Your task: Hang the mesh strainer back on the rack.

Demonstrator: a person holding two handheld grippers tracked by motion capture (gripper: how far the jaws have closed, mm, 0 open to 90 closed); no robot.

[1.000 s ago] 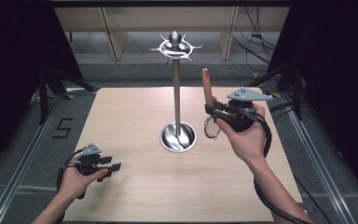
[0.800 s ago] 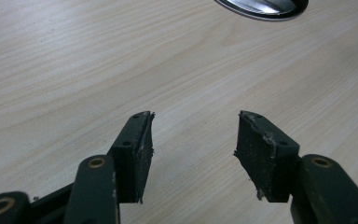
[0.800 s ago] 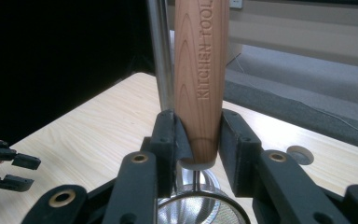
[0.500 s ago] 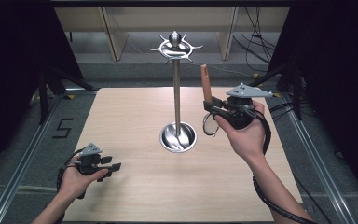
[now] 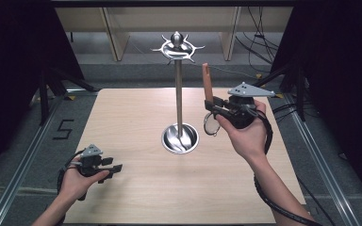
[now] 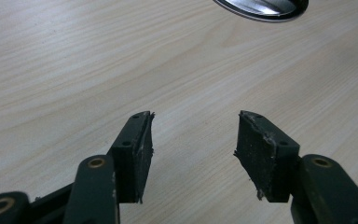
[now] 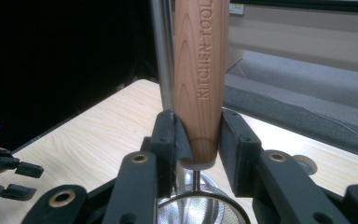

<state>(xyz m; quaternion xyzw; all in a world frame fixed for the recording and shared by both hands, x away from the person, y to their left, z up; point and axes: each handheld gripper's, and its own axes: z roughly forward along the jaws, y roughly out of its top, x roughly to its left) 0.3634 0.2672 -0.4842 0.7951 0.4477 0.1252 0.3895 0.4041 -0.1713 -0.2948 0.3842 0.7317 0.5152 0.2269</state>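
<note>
The wooden surface [image 5: 136, 197] spans the frame's middle, the steel stand [image 5: 178, 94] rising at centre. Right of centre, the right gripper [image 5: 212, 107] has its jaws clenched on the strainer's wooden handle [image 5: 207, 82], upright. Lower left, the left gripper [image 5: 115, 167] rests with jaws released.

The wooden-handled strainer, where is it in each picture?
High view: strainer right of centre, handle upright in the right gripper.
Left gripper view: not in it.
Right gripper view: handle centre, clamped between the jaws, mesh bowl below.
Shared landmark: the stand's round metal base.
</note>
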